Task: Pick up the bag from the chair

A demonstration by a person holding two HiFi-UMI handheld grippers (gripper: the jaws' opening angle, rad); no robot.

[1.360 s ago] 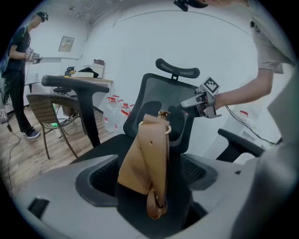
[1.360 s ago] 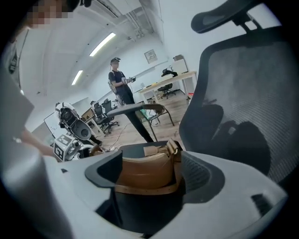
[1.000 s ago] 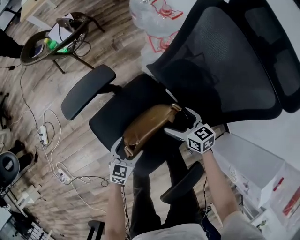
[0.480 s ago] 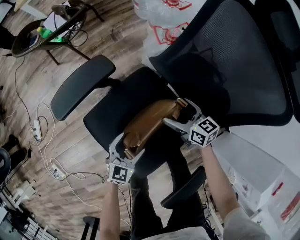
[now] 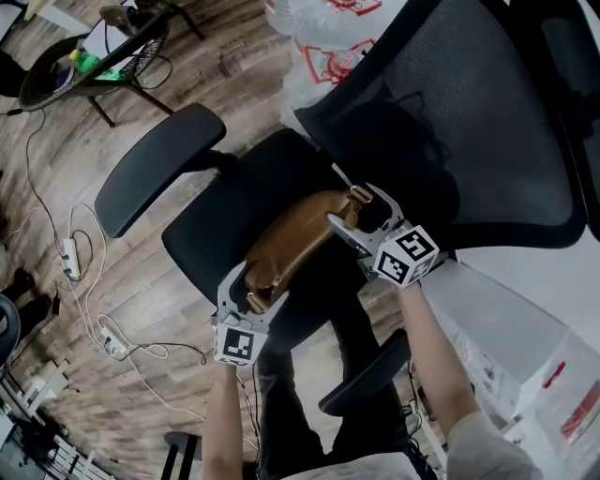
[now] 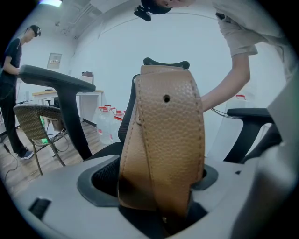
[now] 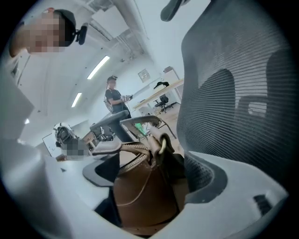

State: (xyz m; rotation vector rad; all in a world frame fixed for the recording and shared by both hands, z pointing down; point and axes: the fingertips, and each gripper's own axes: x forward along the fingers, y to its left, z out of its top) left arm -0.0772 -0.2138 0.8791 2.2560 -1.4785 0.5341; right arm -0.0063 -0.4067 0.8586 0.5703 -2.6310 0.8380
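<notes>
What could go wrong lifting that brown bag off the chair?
On the right gripper the fingers have just been closing around one end of the bag; that bite may be shallow and slip. The left gripper pinches only the other end, so the soft bag could sag mid-lift.

Top: white short-sleeved shirt (image 5: 473, 441), the loose sleeves ending above the elbow; the forearms are bare.
Trousers: dark, plain cloth (image 5: 300, 403).
Headgear: small black camera mount (image 6: 142, 11) at the brow.
Left gripper (image 5: 248, 284): light grey moulded plastic with two broad jaws, and dark grey oval pads (image 6: 96, 186) with black ribbed insets.
Right gripper (image 5: 364, 214): the same light grey plastic build.
Marker cubes: a white cube printed with black square codes on each gripper, left (image 5: 234, 345) and right (image 5: 405, 255).
</notes>
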